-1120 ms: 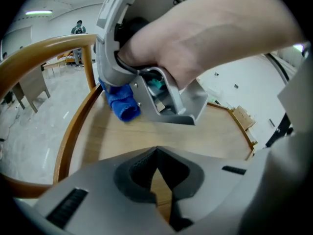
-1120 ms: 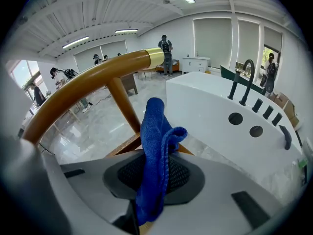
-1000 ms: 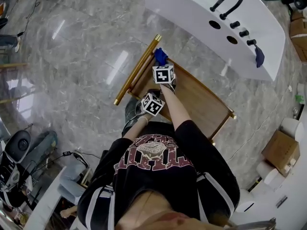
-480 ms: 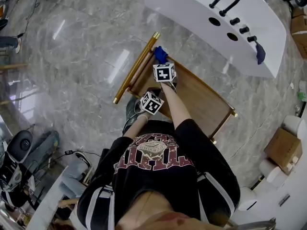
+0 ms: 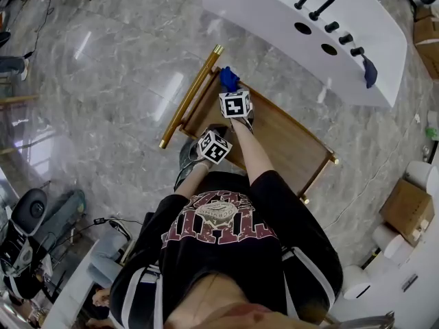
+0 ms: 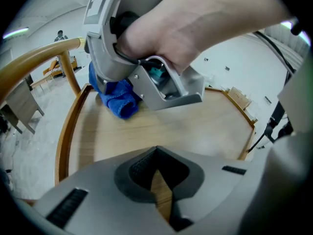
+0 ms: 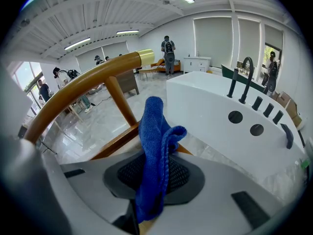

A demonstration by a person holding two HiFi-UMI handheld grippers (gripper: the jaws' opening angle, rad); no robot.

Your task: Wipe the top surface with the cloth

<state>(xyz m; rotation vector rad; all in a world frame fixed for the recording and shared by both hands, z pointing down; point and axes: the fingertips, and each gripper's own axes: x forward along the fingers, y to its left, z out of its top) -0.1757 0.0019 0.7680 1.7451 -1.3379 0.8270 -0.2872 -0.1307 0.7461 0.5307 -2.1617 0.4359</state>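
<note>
A blue cloth (image 5: 228, 79) lies bunched at the far left corner of the wooden top (image 5: 285, 142), close to the gold handle bar (image 5: 188, 98). My right gripper (image 5: 231, 89) is shut on the cloth (image 7: 154, 146), which sticks up from between its jaws (image 7: 152, 173). My left gripper (image 5: 219, 131) hovers just behind it over the near left part of the top, shut with nothing in it (image 6: 156, 153). In the left gripper view, the right gripper and a hand press the cloth (image 6: 117, 99) onto the wood (image 6: 195, 131).
A raised wooden rim (image 6: 66, 131) runs round the top. A white bathtub (image 5: 274, 12) with black taps stands just beyond, a dark cloth (image 5: 371, 72) over its edge. Cardboard boxes (image 5: 405, 214) lie to the right, on the marble floor.
Hardly anything has changed: the right gripper stays at the far left corner with the cloth and the left gripper stays behind it. The head view has shifted a little.
</note>
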